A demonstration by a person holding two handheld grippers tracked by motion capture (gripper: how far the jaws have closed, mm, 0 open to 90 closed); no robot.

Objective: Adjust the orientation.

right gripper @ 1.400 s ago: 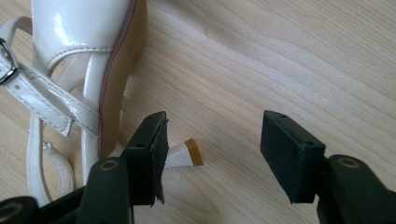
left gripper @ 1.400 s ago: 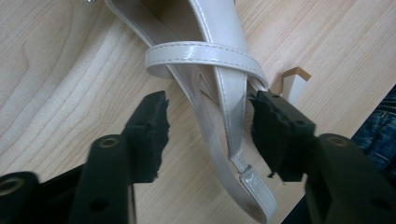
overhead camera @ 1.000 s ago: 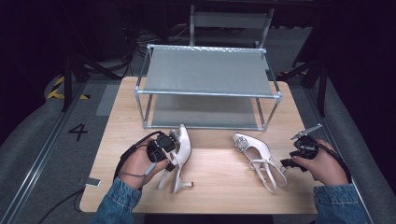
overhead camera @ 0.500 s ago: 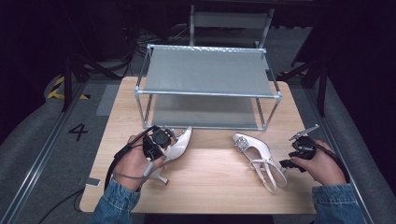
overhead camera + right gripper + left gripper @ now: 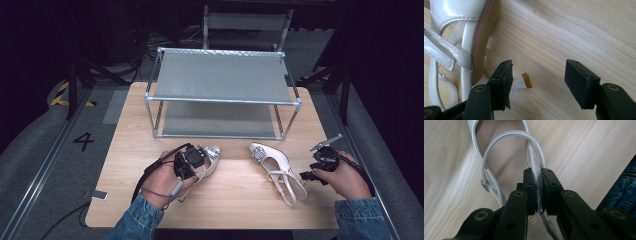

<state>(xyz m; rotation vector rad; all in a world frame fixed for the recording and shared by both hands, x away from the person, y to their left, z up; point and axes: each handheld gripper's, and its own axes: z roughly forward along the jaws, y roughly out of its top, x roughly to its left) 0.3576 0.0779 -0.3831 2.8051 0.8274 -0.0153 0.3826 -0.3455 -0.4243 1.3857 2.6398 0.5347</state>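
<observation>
From the high view, the left gripper (image 5: pixel 192 161) has the left shoe (image 5: pixel 209 159) by its strap, toe aimed at the rack (image 5: pixel 222 100), so its long axis runs from the hand toward the lower shelf. The right shoe (image 5: pixel 275 170) lies on the table (image 5: pixel 235 205), toe also toward the rack, heel end back near the person. The right gripper (image 5: pixel 312 175) sits just to the right of that heel end, so it's clearly the closer hand for that one.

Left gripper view: jaws squeezed together on the thin white strap (image 5: pixel 534 167), with the shoe's heel cup stretching away ahead of them.

Right gripper view: jaws spread wide and have just been opening, nothing between the pads. The right shoe's heel tip (image 5: pixel 526 80) pokes out just beside the left-hand jaw, and the shoe body lies off to that same side. I'd guess the gripper needs to slide that way to straddle it.
</observation>
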